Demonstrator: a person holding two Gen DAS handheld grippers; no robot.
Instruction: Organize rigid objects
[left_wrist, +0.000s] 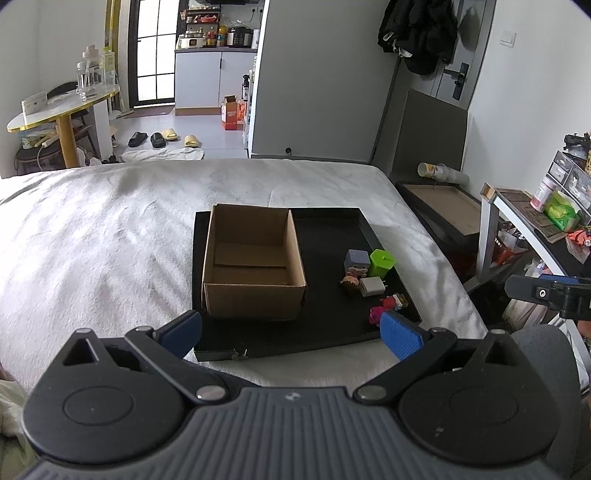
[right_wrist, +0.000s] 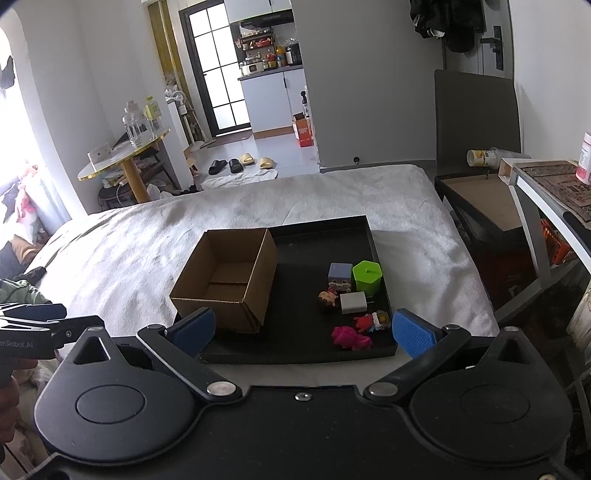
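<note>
Toys (right_wrist: 351, 306) beyond spread fingers (right_wrist: 413, 334)

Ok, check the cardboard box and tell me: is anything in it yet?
No, the cardboard box shows only its bare bottom flaps, and the toys all lie beside it on the black tray.

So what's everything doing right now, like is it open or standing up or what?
Cardboard box: open, upright, empty, on tray.
Black tray: flat on the bed.
Green container: upright.
White charger: lying flat.
Pink toy: lying down.
Left gripper: open, empty.
Right gripper: open, empty.
</note>
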